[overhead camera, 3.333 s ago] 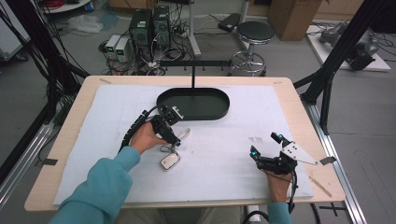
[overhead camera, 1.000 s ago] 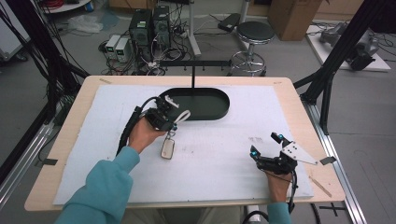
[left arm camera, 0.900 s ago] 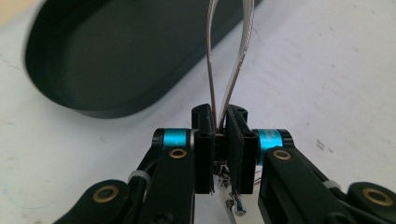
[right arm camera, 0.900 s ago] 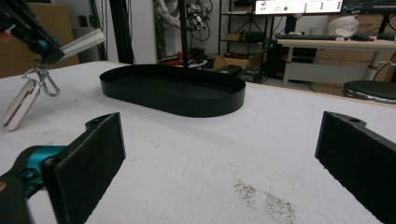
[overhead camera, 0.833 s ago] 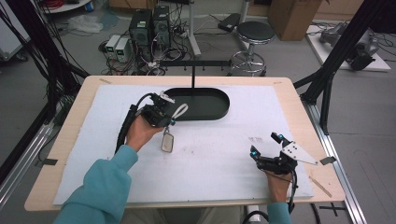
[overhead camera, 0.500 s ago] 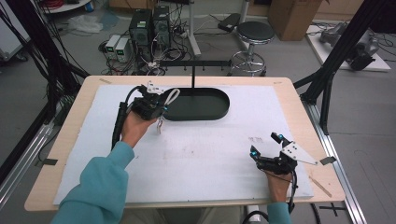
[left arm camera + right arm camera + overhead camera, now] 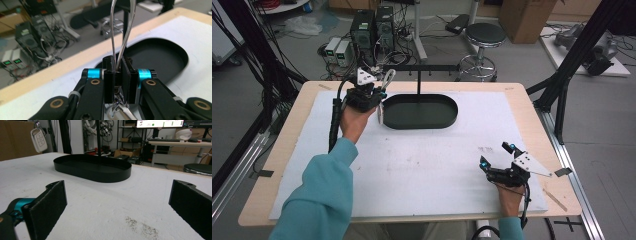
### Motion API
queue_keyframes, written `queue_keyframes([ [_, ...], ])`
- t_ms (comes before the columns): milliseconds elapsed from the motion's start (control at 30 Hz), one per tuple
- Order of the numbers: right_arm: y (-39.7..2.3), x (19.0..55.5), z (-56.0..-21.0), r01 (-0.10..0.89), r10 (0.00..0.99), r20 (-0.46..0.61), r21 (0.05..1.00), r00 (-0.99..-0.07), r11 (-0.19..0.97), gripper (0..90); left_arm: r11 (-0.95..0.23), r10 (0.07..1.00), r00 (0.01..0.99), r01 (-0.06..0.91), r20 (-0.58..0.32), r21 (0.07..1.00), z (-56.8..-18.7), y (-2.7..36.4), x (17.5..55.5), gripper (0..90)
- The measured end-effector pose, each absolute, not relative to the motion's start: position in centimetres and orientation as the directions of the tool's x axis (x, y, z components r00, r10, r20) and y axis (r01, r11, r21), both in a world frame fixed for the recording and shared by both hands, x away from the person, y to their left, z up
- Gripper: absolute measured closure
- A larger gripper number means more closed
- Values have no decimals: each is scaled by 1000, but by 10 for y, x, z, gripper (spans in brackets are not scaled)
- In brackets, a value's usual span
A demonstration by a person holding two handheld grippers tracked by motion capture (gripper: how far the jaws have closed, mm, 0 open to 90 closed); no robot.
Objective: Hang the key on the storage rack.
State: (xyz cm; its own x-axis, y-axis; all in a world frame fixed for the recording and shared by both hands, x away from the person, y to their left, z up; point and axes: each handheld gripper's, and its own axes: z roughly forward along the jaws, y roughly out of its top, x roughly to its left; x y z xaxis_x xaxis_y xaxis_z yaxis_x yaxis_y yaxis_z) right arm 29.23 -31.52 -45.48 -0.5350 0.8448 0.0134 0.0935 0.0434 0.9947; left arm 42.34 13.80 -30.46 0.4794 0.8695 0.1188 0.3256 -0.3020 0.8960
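At the far left of the table, a white car key fob (image 7: 38,136) on a clear looped wire (image 7: 123,30) is pinched by the loop in the closed left gripper (image 7: 373,93) and hangs beside the black oval metal tray (image 7: 447,119), which is seen empty. Judged next: the loop is hooked over the stand's black crossbar (image 7: 427,67). The right gripper (image 7: 497,156) rests spread, holding nothing.

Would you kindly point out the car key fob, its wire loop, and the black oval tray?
car key fob (image 7: 38,139), right gripper view, its buttoned face.
wire loop (image 7: 119,37), left gripper view, right strand.
black oval tray (image 7: 452,117), high view, right rim.
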Motion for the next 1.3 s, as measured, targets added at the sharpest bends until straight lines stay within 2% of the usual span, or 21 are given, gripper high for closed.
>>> queue_keyframes([
  [933,-315,292,-455,98,844,21,994,-536,38,8,-268,882,462,337,90,902,-319,142,469,817],
  [1300,-316,293,-455,87,844,11,995,-536,42,8,-285,885,453,342,109,895,-330,138,477,818],
])
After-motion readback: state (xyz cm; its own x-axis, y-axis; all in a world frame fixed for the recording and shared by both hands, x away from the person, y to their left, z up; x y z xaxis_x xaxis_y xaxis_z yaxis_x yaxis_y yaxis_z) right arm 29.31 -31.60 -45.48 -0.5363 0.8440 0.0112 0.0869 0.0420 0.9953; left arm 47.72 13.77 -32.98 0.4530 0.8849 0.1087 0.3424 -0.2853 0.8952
